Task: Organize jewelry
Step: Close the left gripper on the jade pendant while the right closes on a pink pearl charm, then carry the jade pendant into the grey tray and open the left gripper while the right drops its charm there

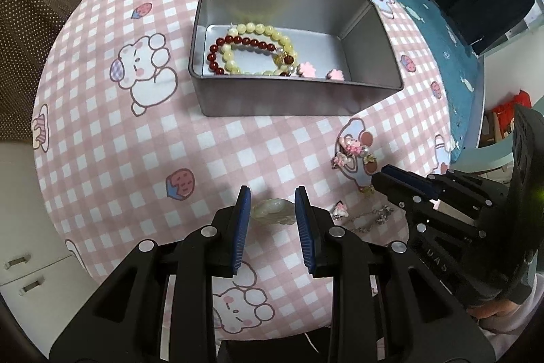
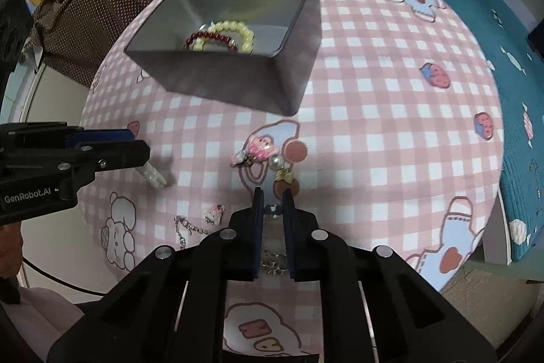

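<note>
Both fingers of left gripper (image 1: 273, 198) flank pale jade pendant (image 1: 272, 211)

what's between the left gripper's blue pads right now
In the left wrist view, a pale translucent jade-like pendant lies on the pink checked tablecloth between the open left gripper pads, apparently touching neither.
</note>
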Tool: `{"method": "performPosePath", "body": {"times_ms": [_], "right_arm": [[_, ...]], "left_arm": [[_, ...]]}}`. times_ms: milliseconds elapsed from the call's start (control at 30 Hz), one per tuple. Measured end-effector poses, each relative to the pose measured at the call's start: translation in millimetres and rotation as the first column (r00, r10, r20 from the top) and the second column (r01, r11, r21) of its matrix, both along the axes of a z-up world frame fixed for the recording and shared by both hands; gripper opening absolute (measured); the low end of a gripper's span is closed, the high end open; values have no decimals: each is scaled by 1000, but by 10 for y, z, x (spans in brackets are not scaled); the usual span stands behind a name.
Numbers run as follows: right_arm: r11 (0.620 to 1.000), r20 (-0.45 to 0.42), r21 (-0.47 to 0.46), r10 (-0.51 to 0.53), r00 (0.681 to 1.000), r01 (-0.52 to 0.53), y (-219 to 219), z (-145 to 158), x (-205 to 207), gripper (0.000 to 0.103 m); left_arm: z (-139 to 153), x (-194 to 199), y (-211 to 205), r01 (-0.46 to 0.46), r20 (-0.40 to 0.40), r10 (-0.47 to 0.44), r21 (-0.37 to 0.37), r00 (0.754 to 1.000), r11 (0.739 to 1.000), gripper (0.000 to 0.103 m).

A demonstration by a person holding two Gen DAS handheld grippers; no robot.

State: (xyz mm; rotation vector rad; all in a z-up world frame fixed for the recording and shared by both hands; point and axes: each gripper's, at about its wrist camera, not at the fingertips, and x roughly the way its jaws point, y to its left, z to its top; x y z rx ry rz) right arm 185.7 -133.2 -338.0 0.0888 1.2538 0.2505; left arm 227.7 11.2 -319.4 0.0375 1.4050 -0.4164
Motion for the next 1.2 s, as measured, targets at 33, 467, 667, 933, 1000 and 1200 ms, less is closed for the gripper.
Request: {"method": "performPosePath", "body": {"times_ms": [33, 467, 667, 933, 1000, 1200], "right_arm": [[1000, 4, 2, -3, 1000, 3, -15, 24, -11, 10], [999, 105, 5, -41, 994, 41, -125, 407, 123, 10], [999, 164, 14, -50, 985, 48, -146, 640, 243, 10], [999, 223, 35, -38, 974, 31, -127, 824, 391, 10], [999, 227, 35, -32, 973, 25, -112, 825, 433, 10], [999, 214, 39, -19, 977, 11, -79, 782, 552, 10]], "left_arm": [[14, 3, -1, 1, 3, -1, -2, 1000, 1000, 27], [428, 121, -47, 8, 94, -3, -51, 996, 999, 27], [574, 235, -62, -14, 114, 26, -102, 993, 995, 27], [657, 440, 24, -81, 84, 99, -193, 992, 978, 27], [646, 499, 44, -99, 75, 116, -203, 990, 974, 27], [571, 635, 62, -134, 44, 146, -211, 988, 968, 27]]}}
